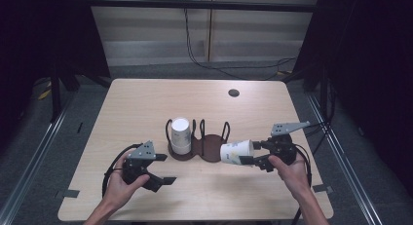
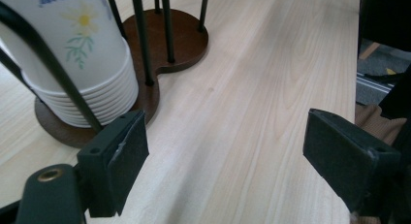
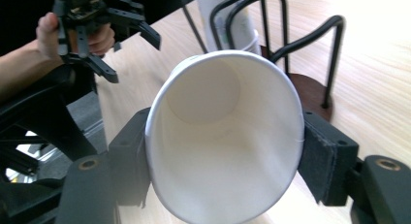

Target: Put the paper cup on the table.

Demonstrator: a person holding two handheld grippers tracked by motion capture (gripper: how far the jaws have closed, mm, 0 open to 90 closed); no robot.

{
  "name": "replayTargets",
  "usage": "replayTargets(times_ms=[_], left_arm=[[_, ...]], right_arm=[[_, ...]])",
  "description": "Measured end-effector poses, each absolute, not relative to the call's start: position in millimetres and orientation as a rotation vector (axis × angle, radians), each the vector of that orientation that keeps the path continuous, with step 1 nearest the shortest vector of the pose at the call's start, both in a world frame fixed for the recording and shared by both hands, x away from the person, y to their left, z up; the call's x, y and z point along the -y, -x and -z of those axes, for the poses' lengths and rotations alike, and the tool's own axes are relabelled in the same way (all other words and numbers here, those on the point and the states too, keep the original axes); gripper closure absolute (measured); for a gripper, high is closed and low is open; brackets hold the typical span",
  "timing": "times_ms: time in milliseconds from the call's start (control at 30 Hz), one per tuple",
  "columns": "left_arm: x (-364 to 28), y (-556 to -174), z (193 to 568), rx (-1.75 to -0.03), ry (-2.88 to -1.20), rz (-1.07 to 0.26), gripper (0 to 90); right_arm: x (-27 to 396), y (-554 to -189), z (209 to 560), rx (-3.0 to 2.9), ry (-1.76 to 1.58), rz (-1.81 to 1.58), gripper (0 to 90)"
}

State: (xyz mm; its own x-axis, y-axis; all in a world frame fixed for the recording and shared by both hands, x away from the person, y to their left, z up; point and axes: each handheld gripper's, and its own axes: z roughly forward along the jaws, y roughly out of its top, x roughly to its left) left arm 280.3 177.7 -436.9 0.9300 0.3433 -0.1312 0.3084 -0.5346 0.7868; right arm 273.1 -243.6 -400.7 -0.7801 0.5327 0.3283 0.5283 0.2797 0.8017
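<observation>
Right gripper (image 1: 253,154): jaws closed on a white paper cup (image 1: 236,152), one jaw on each side of the wall near the rim. Cup held on its side, clear of the table (image 1: 146,98), base pointing toward the holder (image 1: 199,146), just beside the holder's right lobe. In the right gripper view the cup (image 3: 223,136) has its open mouth facing the camera, empty inside, rim pressed slightly oval between the jaws.

Holder: dark brown two-lobed wooden base with black wire loops standing up from it, near the table's centre. Its left lobe carries a stack of cups (image 1: 180,135), upside down, inside the wire loops. Left gripper view shows the stack (image 2: 82,64) as many nested rims, the outer cup printed with flowers. Right lobe of the holder (image 2: 169,40) bare.

Left gripper (image 1: 163,169): jaws wide apart, nothing between them, held low over the table in front of and left of the holder, near the stack but not touching it. Left hand (image 1: 122,178) grips it from behind.

Small dark round spot (image 1: 234,93) on the table beyond the holder, well apart from it.
</observation>
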Motion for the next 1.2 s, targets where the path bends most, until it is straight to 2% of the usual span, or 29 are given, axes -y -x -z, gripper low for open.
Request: replayTargets(times_ms=[633,900,1200], left_arm=[[-205,-284,445,-0.535,-2.148,-0.071,16.3],[-208,-282,443,-0.538,-2.099,-0.084,16.3],[-205,-283,444,-0.540,-2.118,-0.084,16.4]], right_arm=[[260,-295,390,-2.517,-1.168,-1.390,29.6],[260,-310,388,-2.537,-1.241,-1.218,29.3],[259,-326,388,-2.551,-1.328,-1.035,28.6]])
